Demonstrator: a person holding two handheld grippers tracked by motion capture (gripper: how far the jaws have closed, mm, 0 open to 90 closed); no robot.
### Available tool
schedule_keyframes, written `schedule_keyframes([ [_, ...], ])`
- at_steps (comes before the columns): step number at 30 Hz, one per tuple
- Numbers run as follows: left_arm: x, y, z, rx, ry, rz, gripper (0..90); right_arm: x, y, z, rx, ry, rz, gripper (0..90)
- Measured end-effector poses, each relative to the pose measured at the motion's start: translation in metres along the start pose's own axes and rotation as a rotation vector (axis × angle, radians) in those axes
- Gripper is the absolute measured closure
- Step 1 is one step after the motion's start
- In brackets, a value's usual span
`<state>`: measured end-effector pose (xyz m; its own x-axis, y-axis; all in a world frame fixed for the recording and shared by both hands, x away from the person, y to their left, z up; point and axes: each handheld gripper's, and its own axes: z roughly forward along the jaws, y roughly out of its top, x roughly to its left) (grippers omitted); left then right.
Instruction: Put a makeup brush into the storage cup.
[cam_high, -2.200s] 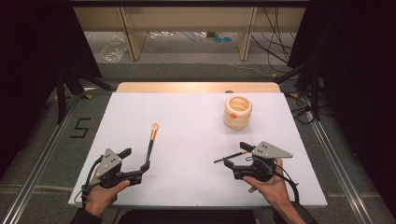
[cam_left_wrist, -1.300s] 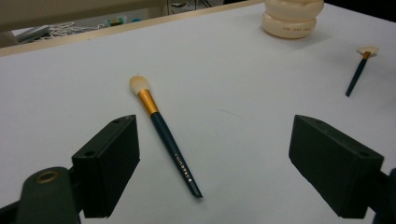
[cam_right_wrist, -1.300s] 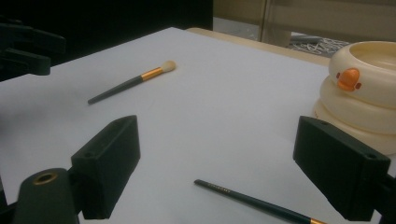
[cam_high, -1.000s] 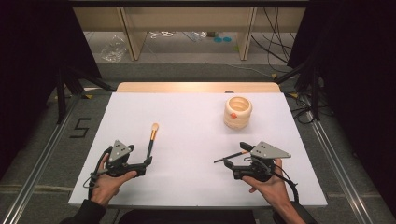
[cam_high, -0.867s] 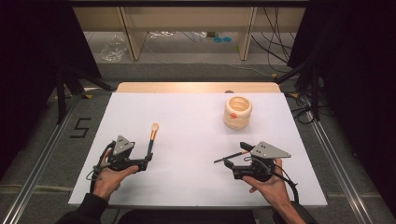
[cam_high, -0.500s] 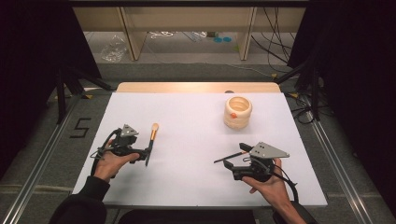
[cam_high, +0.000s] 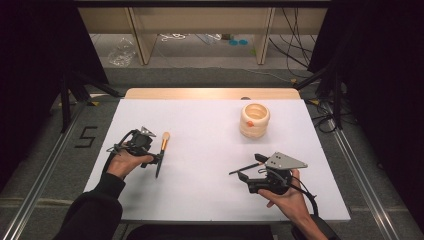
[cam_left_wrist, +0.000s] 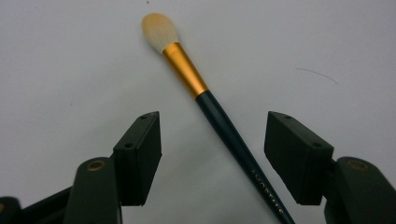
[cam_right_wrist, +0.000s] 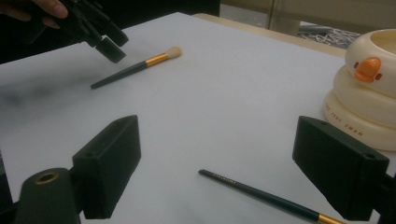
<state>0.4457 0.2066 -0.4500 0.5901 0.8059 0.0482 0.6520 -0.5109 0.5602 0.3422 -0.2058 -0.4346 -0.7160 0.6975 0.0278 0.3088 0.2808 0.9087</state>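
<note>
Left gripper over the brush, jaws apart, straddling its dark handle; no contact yet. Brush lies flat on the white bench, left side, bristles pointing away from me. Looks light, thin, stiff, glossy: likely to roll or slip. I'd pinch mid-handle, just below the gold ferrule, clear of the soft bristles. Right gripper jaws apart too, second brush lying between them
</note>
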Motion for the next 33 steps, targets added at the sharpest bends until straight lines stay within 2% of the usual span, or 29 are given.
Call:
schedule_keyframes([
  [1,0.000,0.000,0.000,0.000,0.000,0.000,37.7,0.000,0.000,0.000,-0.001,0.002,-0.002,16.1],
  [3,0.002,0.005,0.002,0.080,-0.027,0.018,38.1,0.000,0.000,0.000,0.001,0.003,-0.004,16.3],
  [8,0.003,0.007,0.007,0.118,-0.035,0.021,41.1,0.000,0.000,0.001,0.002,0.006,-0.006,16.4],
  [13,0.003,0.008,0.013,0.138,-0.040,0.001,45.0,0.000,0.000,0.002,0.005,0.005,-0.006,16.5],
  [17,0.003,0.009,0.018,0.157,-0.044,0.001,47.7,0.001,0.000,0.002,0.010,0.007,-0.005,16.5],
  [19,0.003,0.010,0.018,0.159,-0.043,0.006,49.1,0.001,0.000,0.002,0.010,0.008,-0.006,16.6],
  [20,0.002,0.012,0.018,0.174,-0.036,0.038,50.5,0.001,0.000,0.002,0.011,0.010,-0.007,16.7],
  [23,0.001,0.014,0.019,0.178,-0.043,0.030,53.0,0.001,0.000,0.002,0.010,0.010,-0.005,16.8],
  [26,0.003,0.016,0.021,0.196,-0.046,0.042,55.4,0.001,0.000,0.002,0.009,0.008,-0.005,16.8],
  [28,0.005,0.017,0.025,0.204,-0.061,0.024,58.6,0.001,0.000,0.002,0.012,0.010,-0.005,16.9],
  [32,0.006,0.017,0.027,0.226,-0.073,0.034,62.9,0.001,0.000,0.002,0.017,0.010,-0.004,16.9],
  [33,0.003,0.017,0.030,0.222,-0.077,0.015,64.8,0.001,0.000,0.002,0.017,0.011,-0.003,17.0],
])
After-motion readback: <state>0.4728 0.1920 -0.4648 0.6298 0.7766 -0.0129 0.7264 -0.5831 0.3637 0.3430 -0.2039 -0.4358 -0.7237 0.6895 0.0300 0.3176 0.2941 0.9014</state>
